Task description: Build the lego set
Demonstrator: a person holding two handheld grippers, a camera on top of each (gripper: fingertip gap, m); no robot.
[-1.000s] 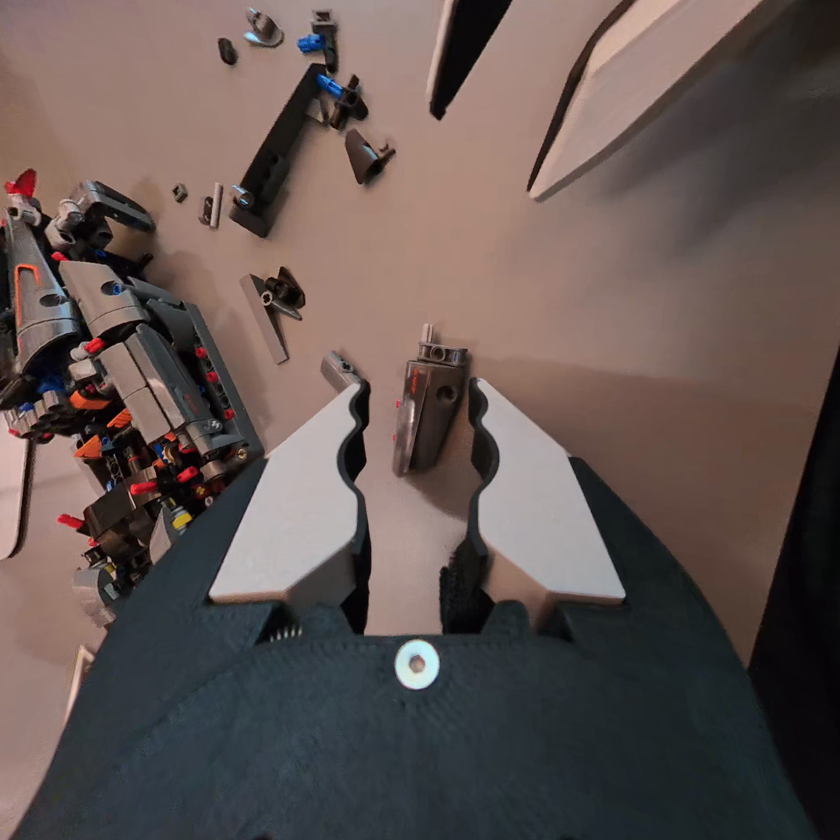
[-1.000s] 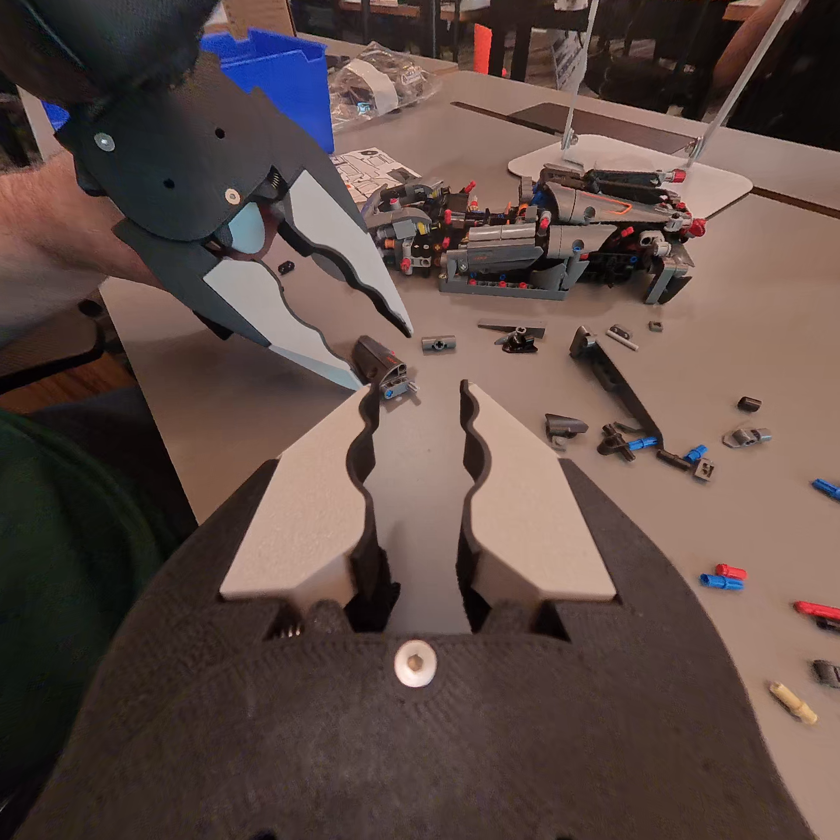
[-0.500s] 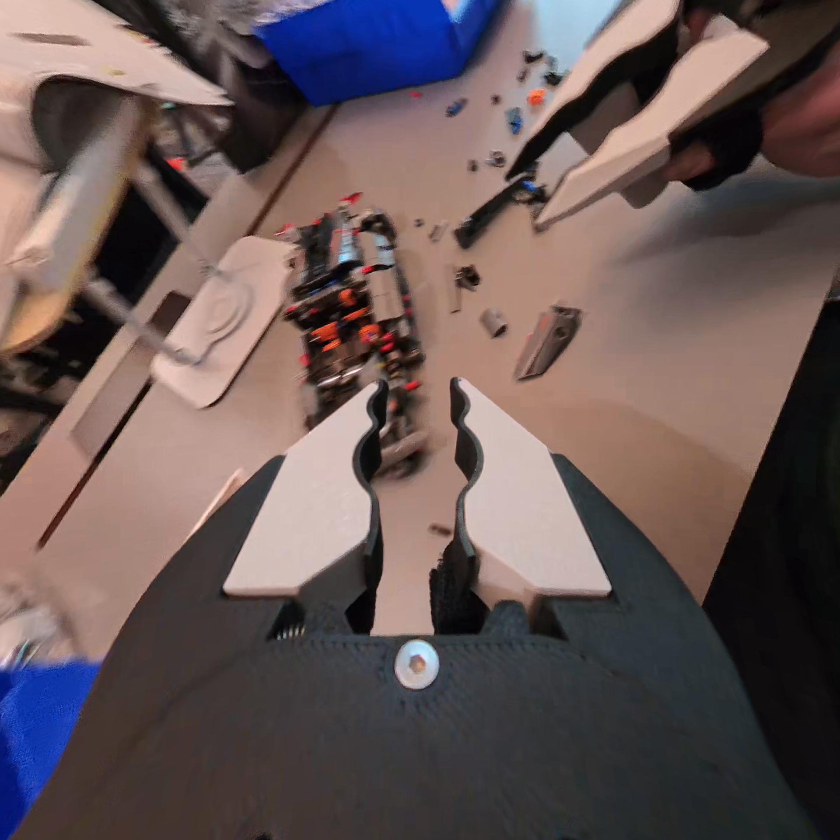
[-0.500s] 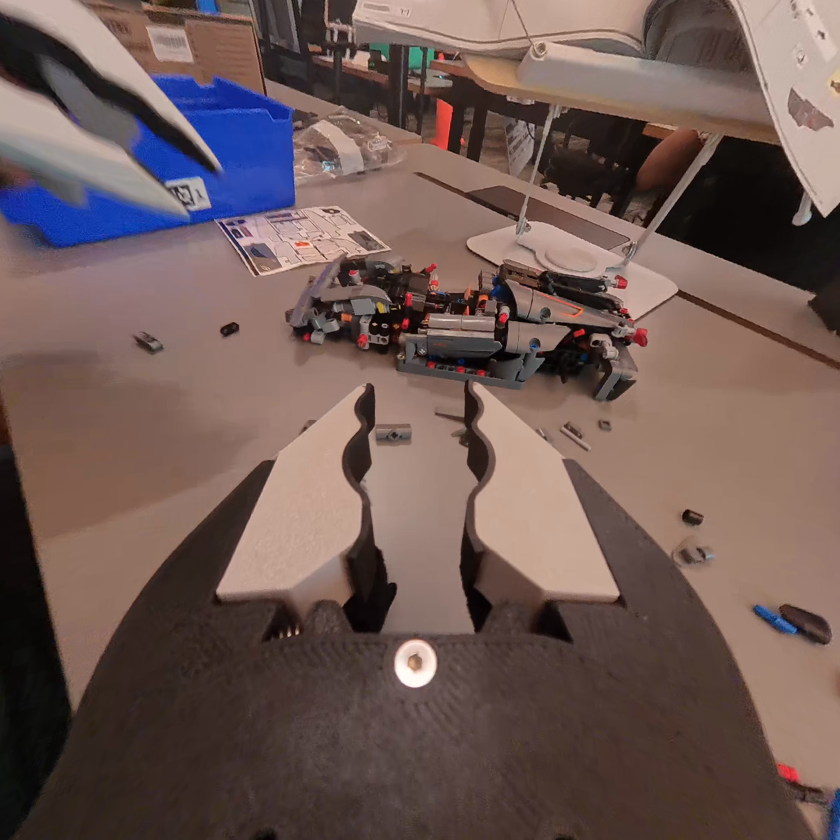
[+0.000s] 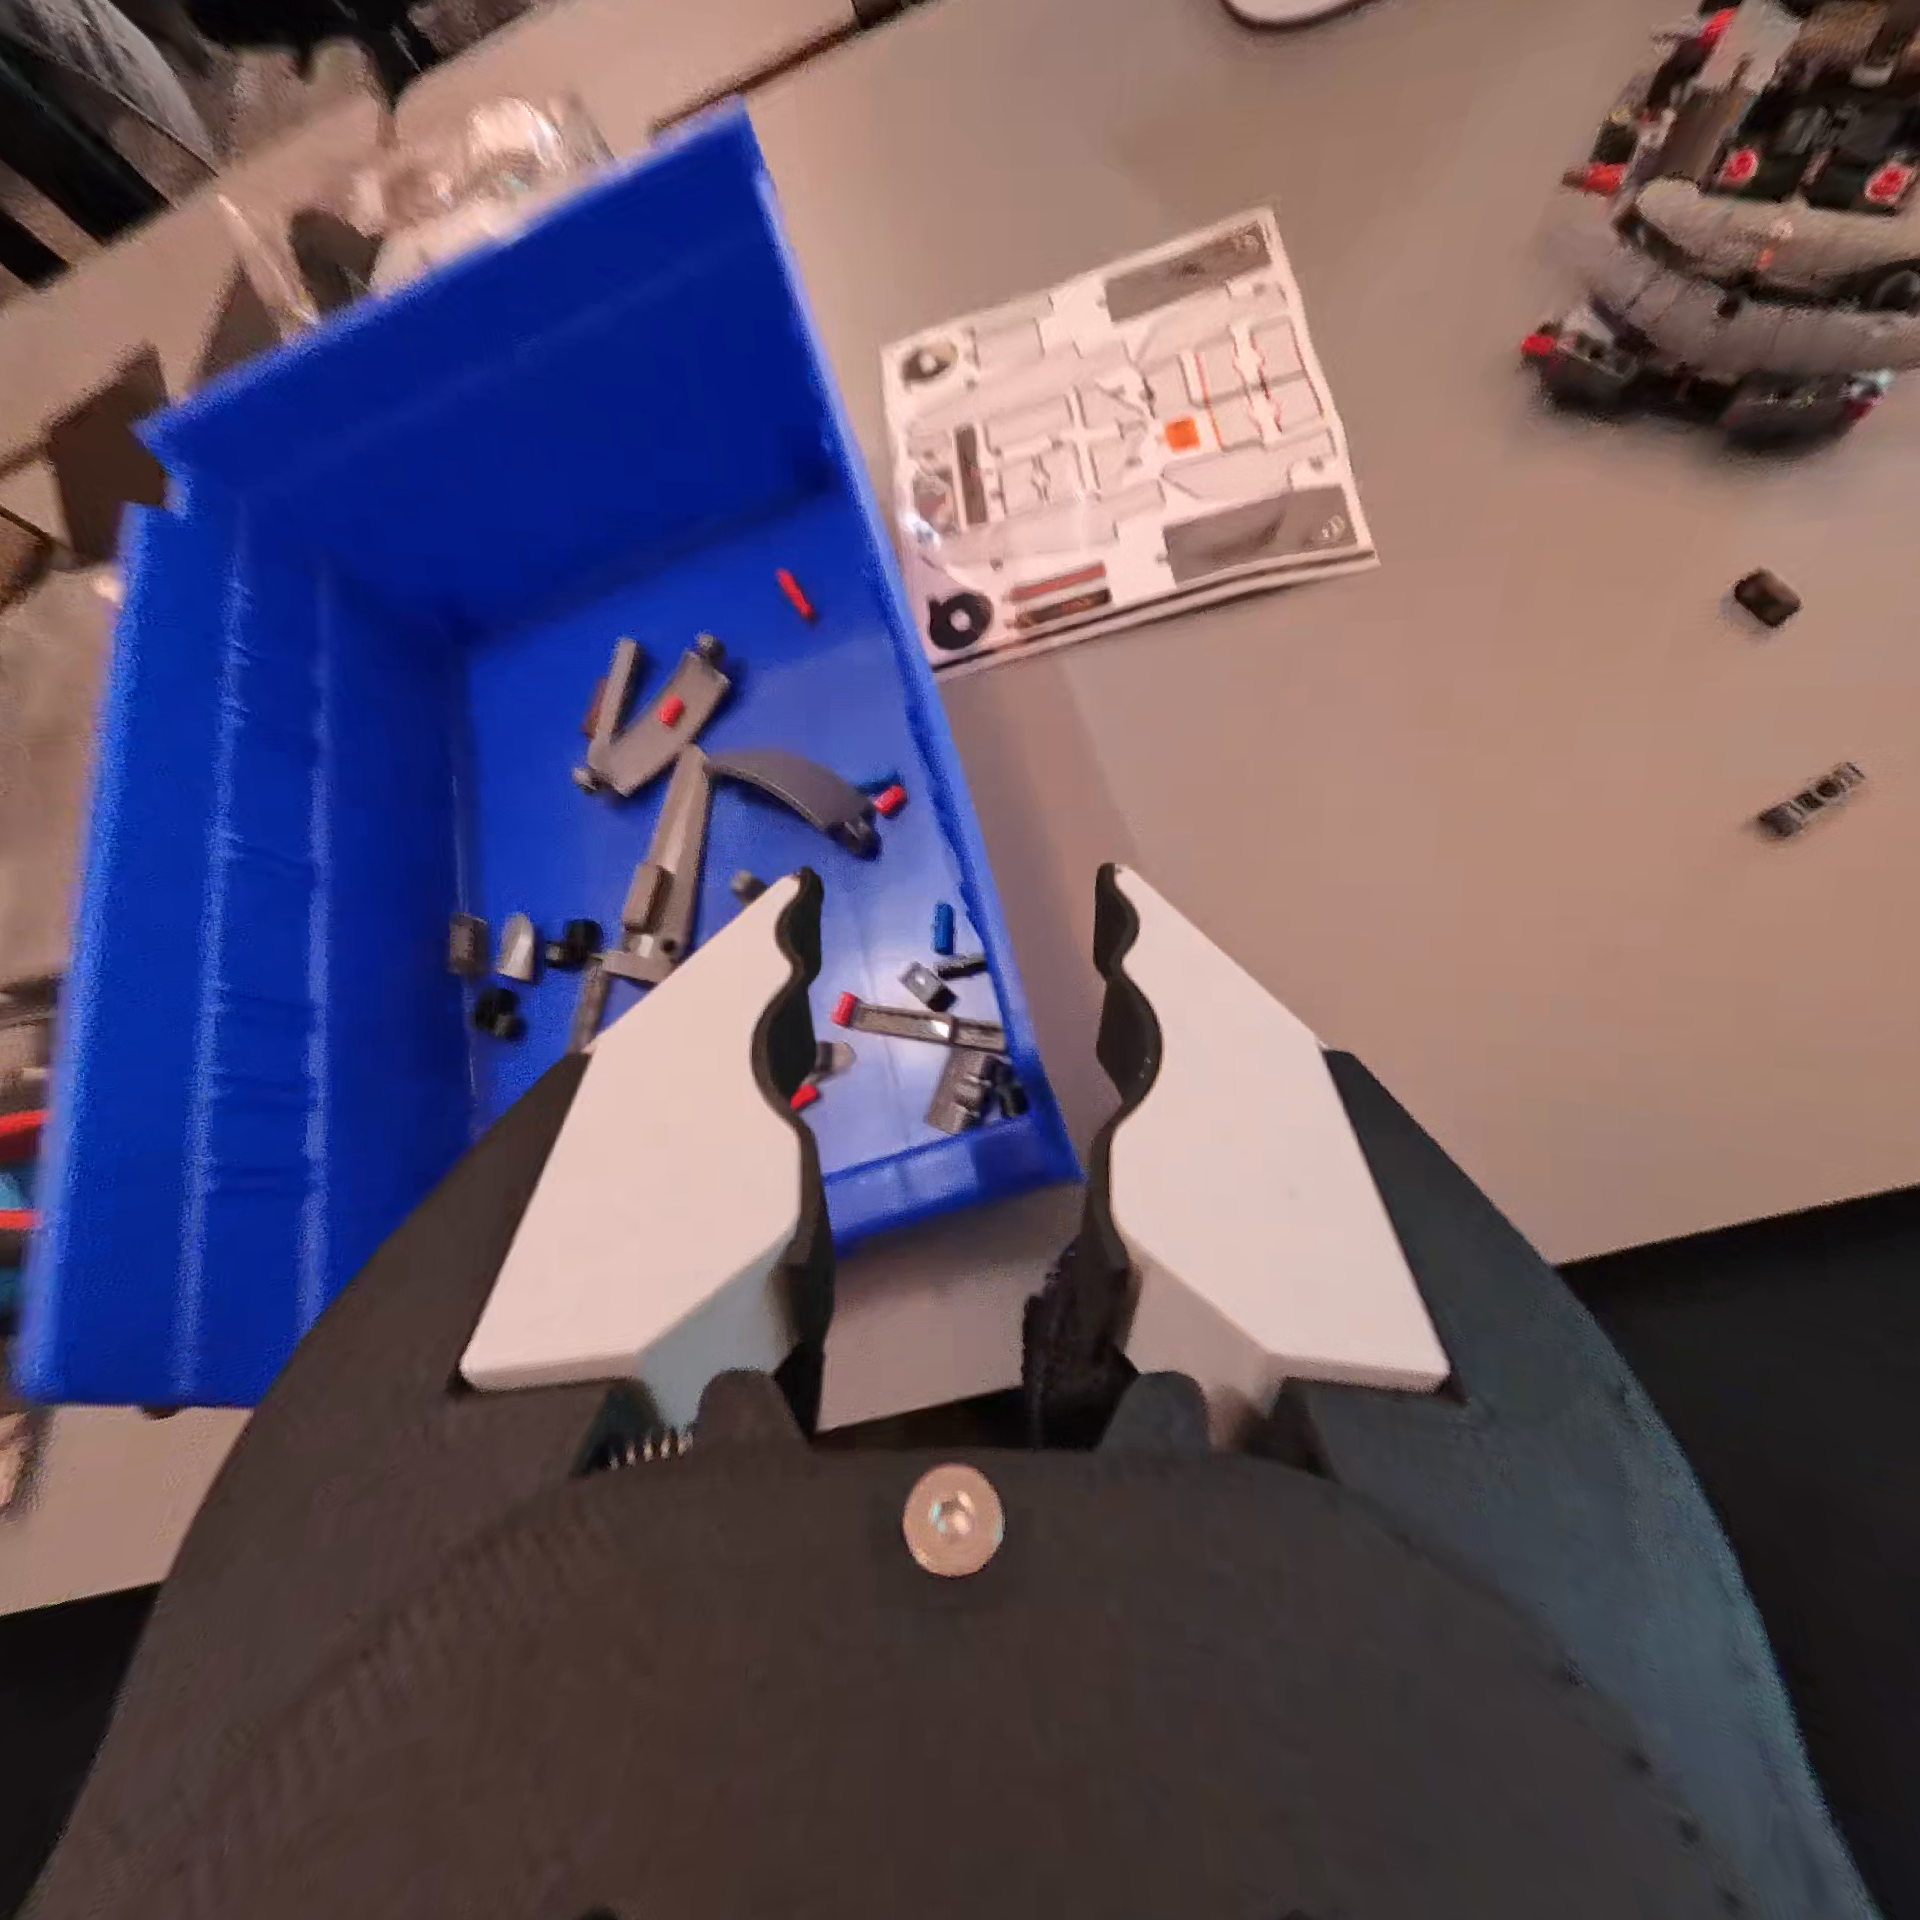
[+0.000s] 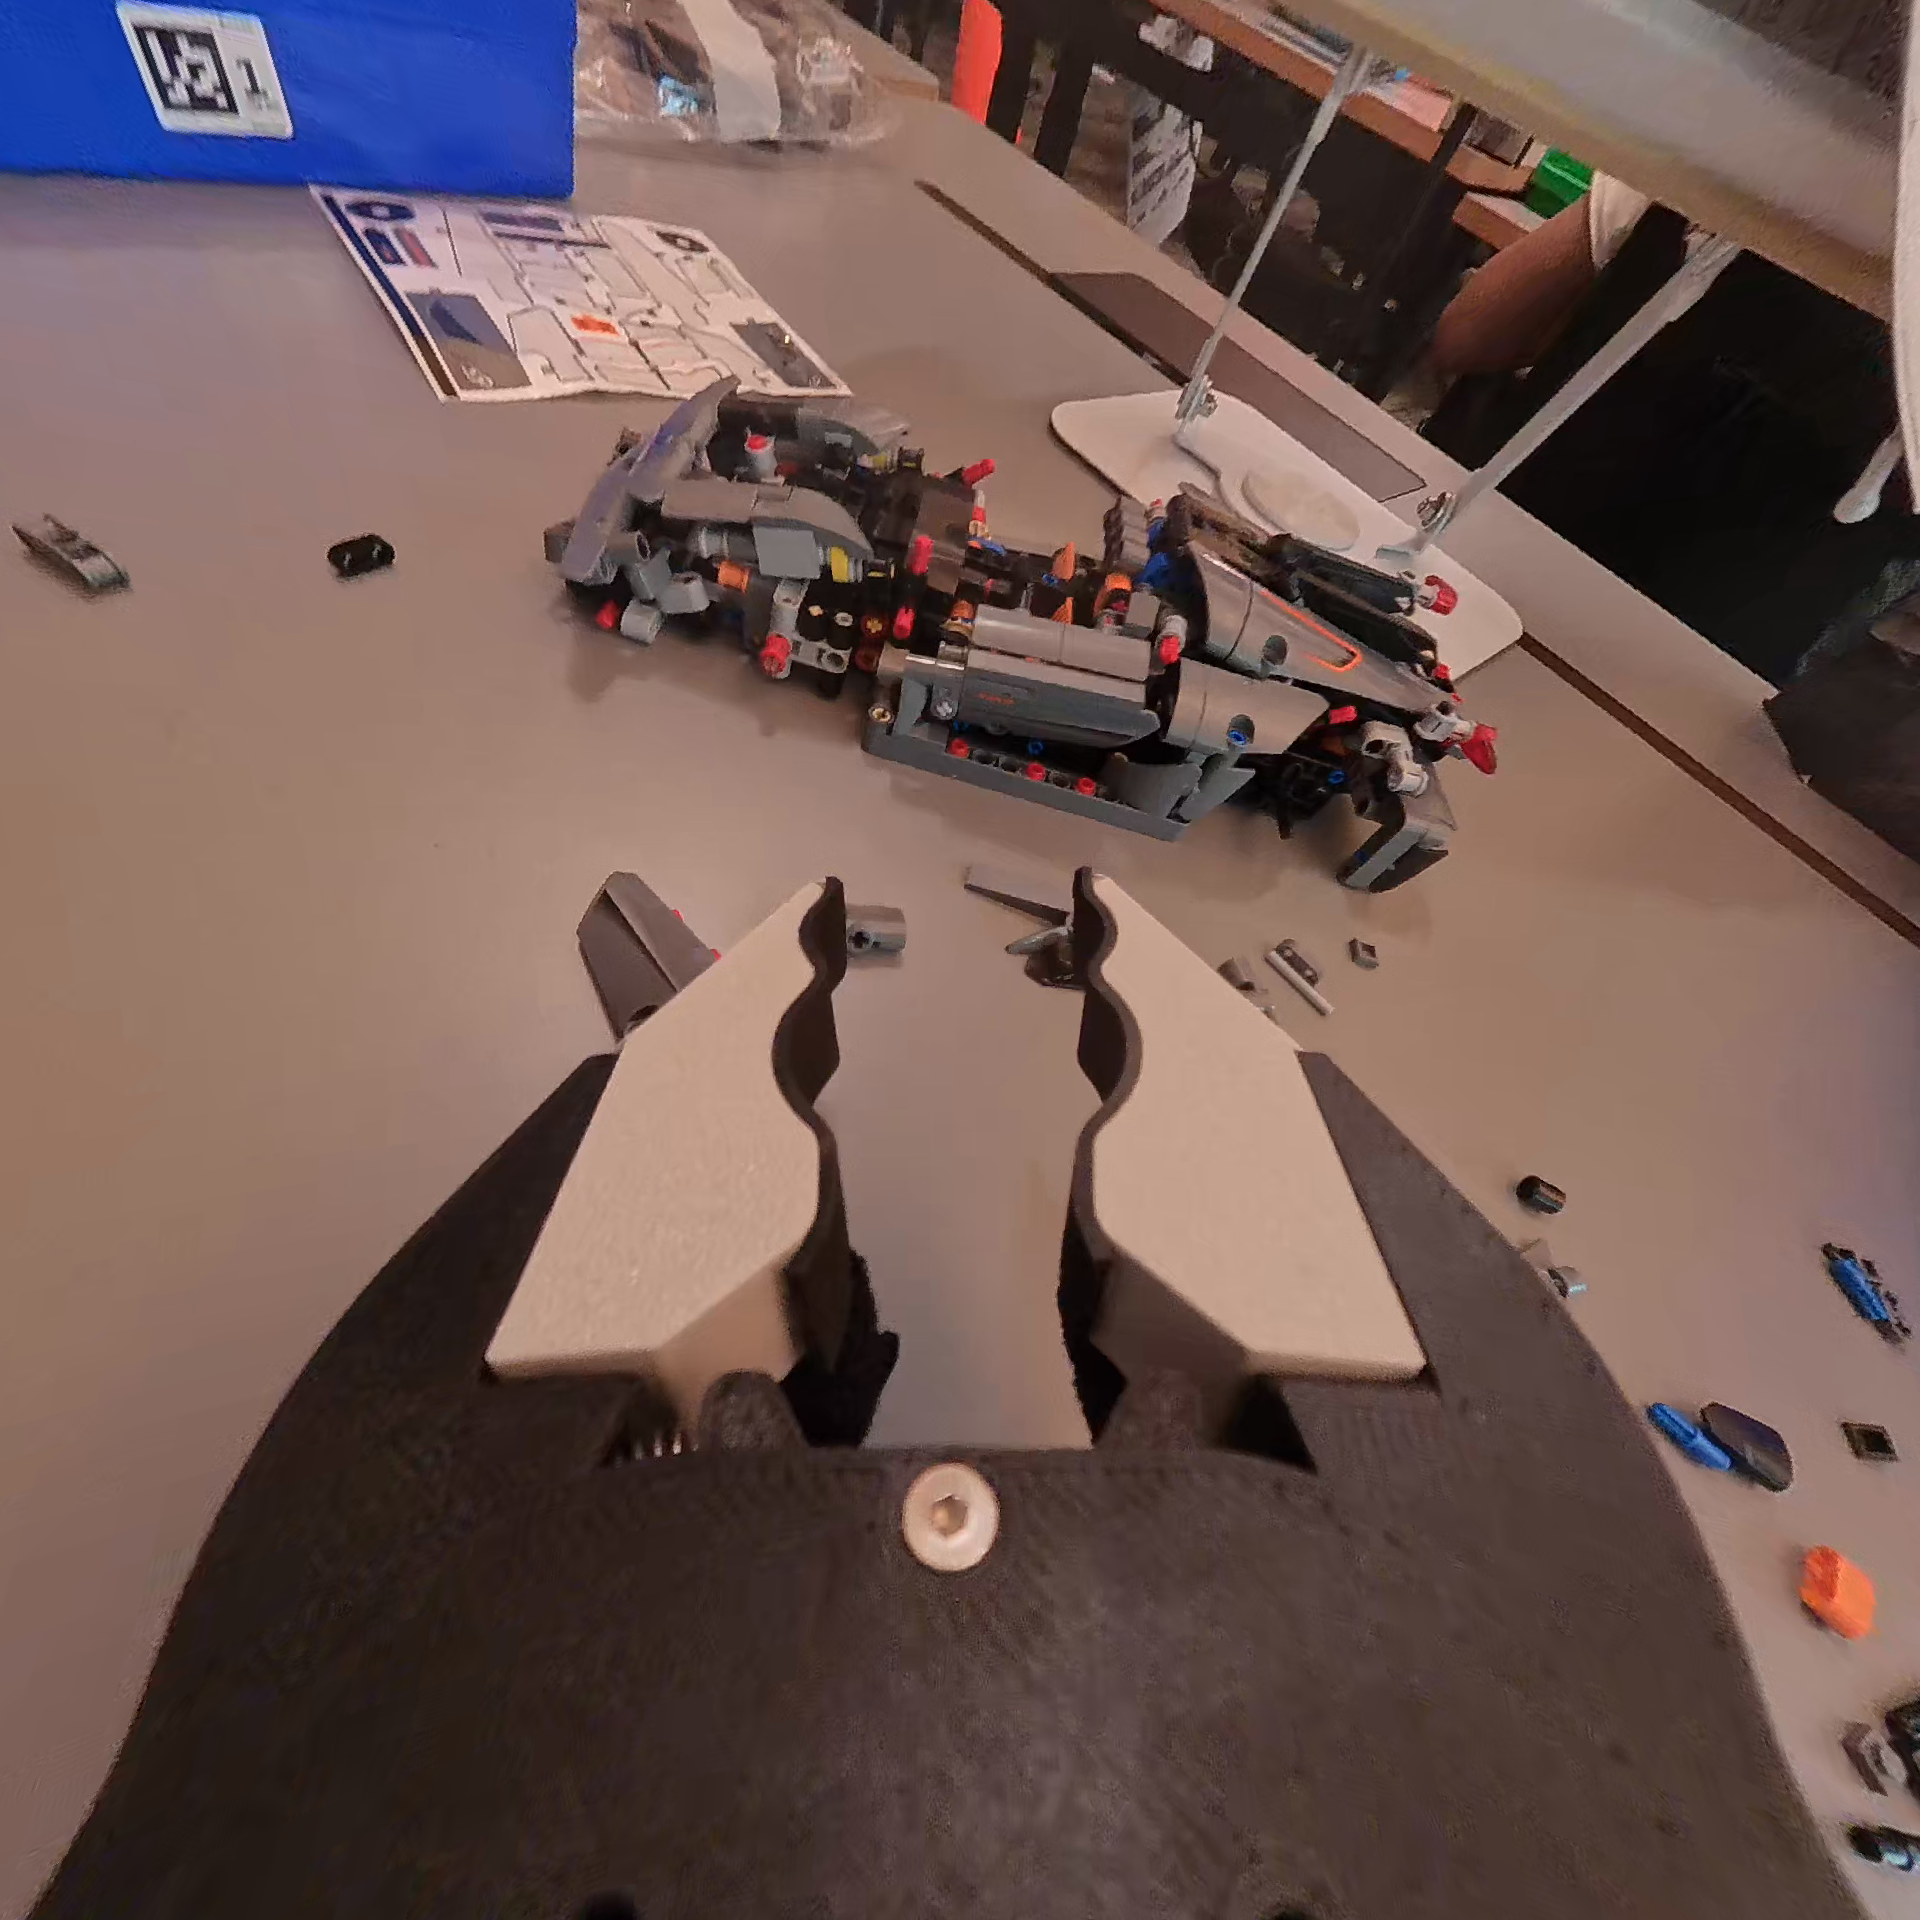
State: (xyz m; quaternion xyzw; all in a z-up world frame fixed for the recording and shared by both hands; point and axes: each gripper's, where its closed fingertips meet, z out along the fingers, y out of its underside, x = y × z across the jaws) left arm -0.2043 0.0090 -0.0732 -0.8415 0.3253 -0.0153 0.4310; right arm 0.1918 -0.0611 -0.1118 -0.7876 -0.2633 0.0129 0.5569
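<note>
Left wrist view: my left gripper, spread and empty, hangs over the blue bin; its loose pieces lie at 11 o'clock, the longest running 12-to-6. Right gripper is spread and empty too, with the part-built model at 12 o'clock, so I judge the left nearer.

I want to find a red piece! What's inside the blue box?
The blue box holds loose pieces: a grey curved panel, long grey beams, small black bits and little red pins. The left claw hovers open above, hiding part of the floor.
</note>
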